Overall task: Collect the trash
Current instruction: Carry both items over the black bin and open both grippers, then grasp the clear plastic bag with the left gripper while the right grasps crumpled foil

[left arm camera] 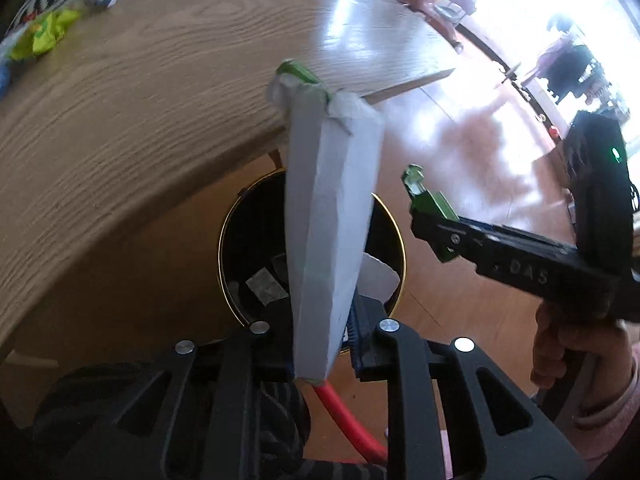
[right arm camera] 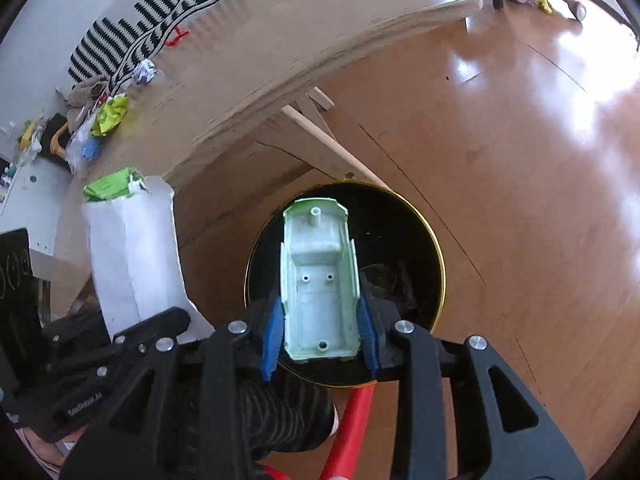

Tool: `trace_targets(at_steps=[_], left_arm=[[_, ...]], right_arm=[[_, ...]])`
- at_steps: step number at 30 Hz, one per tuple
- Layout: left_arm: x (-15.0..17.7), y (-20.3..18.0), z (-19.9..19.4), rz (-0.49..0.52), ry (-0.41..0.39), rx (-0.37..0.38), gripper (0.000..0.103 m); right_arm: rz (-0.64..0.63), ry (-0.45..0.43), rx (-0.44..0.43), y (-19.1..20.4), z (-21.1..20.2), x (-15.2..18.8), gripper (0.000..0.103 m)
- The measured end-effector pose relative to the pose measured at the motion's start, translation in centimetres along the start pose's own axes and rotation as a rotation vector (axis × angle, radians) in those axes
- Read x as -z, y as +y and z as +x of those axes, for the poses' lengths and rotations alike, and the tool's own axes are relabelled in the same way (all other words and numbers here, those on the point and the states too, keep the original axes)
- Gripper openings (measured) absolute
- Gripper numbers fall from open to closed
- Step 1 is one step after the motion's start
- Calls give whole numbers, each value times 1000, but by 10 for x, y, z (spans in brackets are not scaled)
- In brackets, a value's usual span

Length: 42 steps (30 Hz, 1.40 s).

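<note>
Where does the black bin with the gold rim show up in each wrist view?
Left wrist view: the black bin sits lower centre on the floor below the table edge, its middle hidden by the white carton in the left tongs.
Right wrist view: the bin sits at centre, directly behind the green plastic shell in the right tongs.
Shared landmark: the wooden table.

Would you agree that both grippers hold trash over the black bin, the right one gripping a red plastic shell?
Not quite: the shell in the right gripper is pale green, as the right wrist view shows. Both grippers do hold trash over the bin.
</note>
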<state>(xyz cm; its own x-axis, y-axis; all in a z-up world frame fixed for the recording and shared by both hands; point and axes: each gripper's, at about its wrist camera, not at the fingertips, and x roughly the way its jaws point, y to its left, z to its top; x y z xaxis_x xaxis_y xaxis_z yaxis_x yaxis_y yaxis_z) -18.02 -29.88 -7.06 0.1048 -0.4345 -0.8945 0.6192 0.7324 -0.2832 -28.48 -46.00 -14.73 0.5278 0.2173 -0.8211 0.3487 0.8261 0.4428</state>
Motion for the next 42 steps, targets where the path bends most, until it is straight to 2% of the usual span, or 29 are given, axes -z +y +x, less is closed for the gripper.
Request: trace_targets(at_steps=[4, 6, 11, 14, 16, 17, 18, 19, 20, 23, 28, 30, 32, 35, 42], left_arm=[[11, -14, -16, 68, -58, 24, 15], [15, -19, -18, 88, -63, 31, 14], [12, -22, -11, 101, -26, 18, 14], [5, -18, -7, 87, 3, 21, 15], [6, -18, -3, 93, 28, 34, 25], [6, -20, 1, 99, 51, 29, 31], [7, -21, 2, 102, 58, 26, 49], [7, -21, 0, 104, 55, 26, 63], [6, -20, -3, 106, 39, 27, 87], [6, -15, -22, 95, -51, 40, 93], [8, 2, -65, 115, -192, -86, 97], [5, 17, -83, 88, -247, -178, 97], [-1, 41, -103, 23, -296, -249, 97], [-6, 97, -135, -130, -353, -325, 97], [-20, 195, -185, -313, -396, -451, 97]], right_arm=[[16, -29, 0, -13, -11, 2, 33], [30, -31, 3, -18, -11, 5, 33], [58, -22, -5, -21, -5, 0, 33], [97, -12, -43, -23, -2, -1, 33], [131, 1, -68, -26, 1, -3, 33], [149, 6, -80, -27, 2, -4, 42], [166, 4, -77, -28, 2, -6, 70], [186, -15, -72, -31, -2, -8, 92], [194, -31, -74, -33, -5, -9, 95], [218, -72, -58, -39, -17, -13, 96], [117, -173, 71, -29, -42, -21, 96], [37, -225, 93, -8, -52, -31, 96], [-34, -260, 83, 15, -57, -40, 96], [-170, -283, 60, 62, -52, -56, 96], [-342, -266, 32, 145, -17, -100, 96]])
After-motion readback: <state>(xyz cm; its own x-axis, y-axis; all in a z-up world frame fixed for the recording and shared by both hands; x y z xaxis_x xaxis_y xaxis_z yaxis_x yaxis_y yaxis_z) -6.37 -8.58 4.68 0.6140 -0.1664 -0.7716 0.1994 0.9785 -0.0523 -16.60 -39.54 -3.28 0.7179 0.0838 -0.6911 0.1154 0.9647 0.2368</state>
